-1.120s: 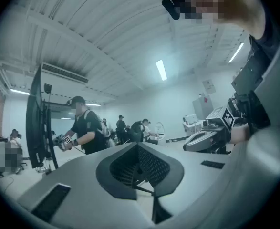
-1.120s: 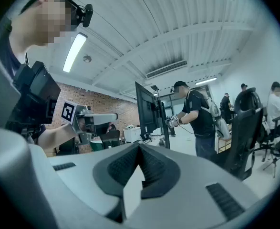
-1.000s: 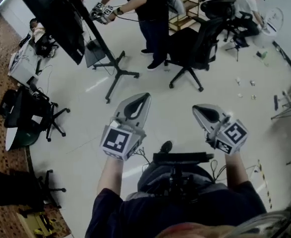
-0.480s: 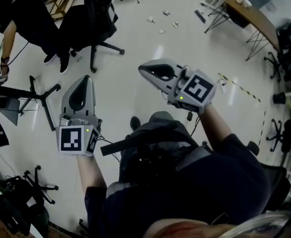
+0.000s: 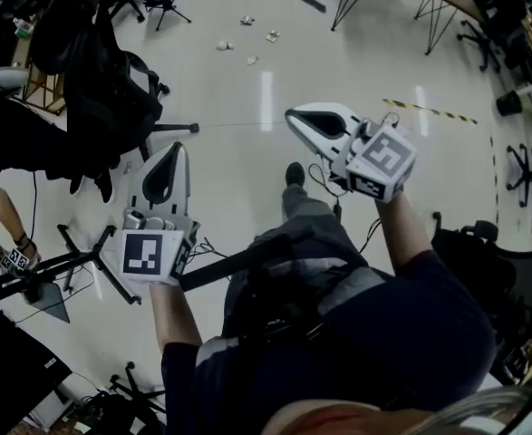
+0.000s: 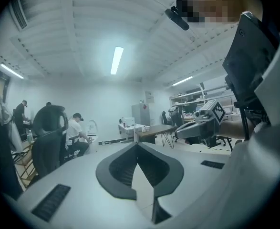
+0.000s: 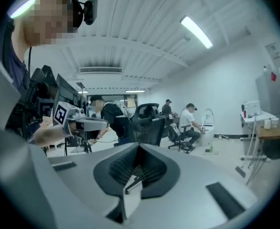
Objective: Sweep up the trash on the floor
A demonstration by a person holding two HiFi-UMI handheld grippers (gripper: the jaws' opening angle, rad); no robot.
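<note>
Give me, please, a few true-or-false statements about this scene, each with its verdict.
1. The grey left tongs are shut with nothing between them. True.
2. The grey right tongs grip a broom handle. False: they are shut and empty.
3. Small pale scraps of trash lie on the glossy white floor ahead of both tongs. True.
4. Both tongs point straight down at the floor. False: their own views look roughly level across the room.
5. A yellow-and-black striped tape strip lies on the floor. True.
</note>
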